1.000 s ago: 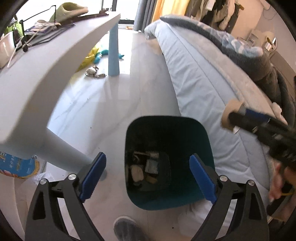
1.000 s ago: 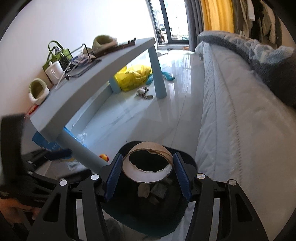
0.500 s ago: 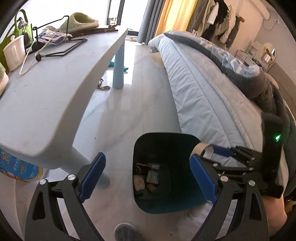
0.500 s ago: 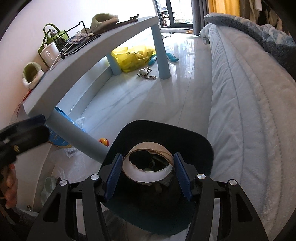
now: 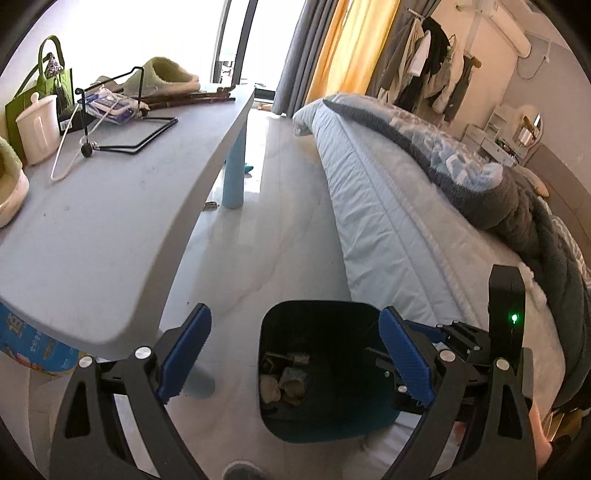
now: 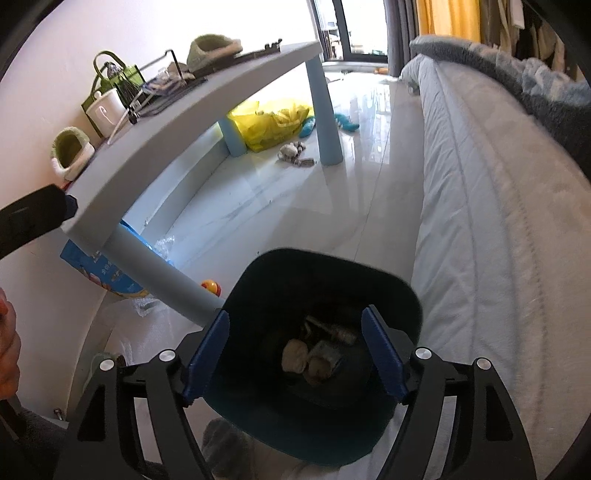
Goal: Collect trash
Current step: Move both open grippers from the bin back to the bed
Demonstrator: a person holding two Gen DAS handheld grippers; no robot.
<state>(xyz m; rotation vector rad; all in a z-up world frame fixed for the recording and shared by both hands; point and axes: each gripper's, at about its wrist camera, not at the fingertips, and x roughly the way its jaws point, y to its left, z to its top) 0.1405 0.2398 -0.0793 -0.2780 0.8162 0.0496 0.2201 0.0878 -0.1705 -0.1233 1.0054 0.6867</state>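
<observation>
both the right gripper (image 6: 295, 350) and the left gripper (image 5: 295, 354), jaws spread and empty, hover above the dark bin (image 6: 391, 291); its scraps (image 6: 310, 356) look light and crushable, best pinched at a firm edge.

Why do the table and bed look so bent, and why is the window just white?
Left wrist view: the fisheye lens curves the table and bed, and dark corners frame the picture; the window is blown out by daylight. Right wrist view: the same curving; the floor shows bright glare, while the inside of the bin is in deep shadow.
</observation>
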